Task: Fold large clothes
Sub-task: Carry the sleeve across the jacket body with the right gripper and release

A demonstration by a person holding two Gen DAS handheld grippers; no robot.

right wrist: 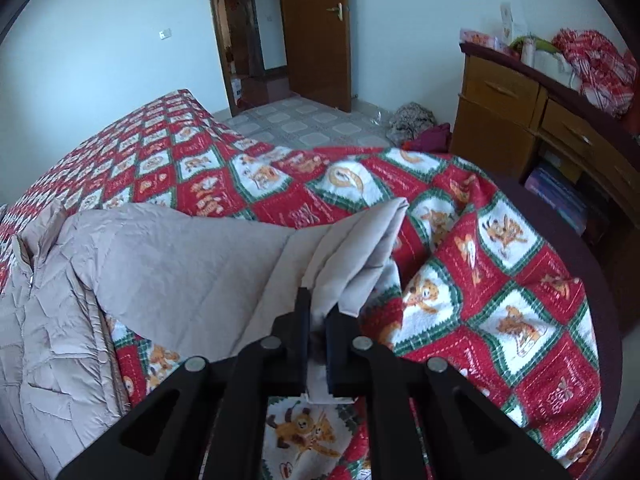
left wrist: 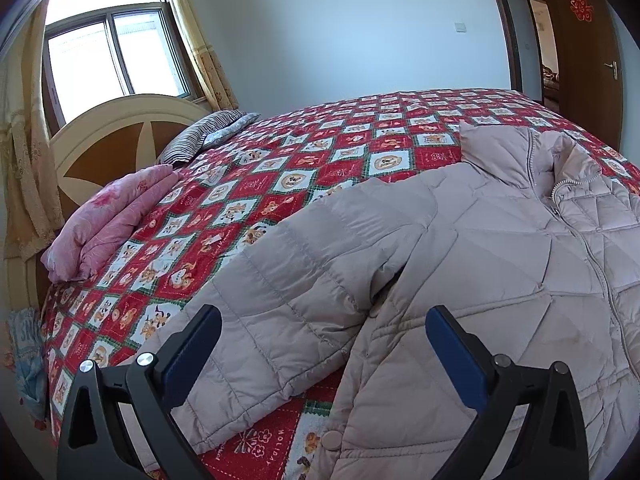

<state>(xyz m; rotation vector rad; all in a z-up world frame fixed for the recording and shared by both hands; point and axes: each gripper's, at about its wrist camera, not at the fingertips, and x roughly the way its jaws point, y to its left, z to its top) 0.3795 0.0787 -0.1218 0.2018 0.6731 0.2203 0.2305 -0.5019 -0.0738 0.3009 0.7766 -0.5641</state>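
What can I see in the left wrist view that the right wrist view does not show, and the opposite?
Only the left wrist view shows the window, the headboard, the folded pink blanket and the left gripper, jaws open over a sleeve. Only the right wrist view shows the wooden dresser, the pile of clothes on the floor and the right gripper, shut on the other sleeve. Both show the beige quilted jacket, the red patterned bedspread and the open brown door.

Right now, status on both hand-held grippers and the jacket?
Left hand-held gripper open over near sleeve. Right hand-held gripper shut on far sleeve. Jacket spread on bed, unfolded. Nothing blocking.
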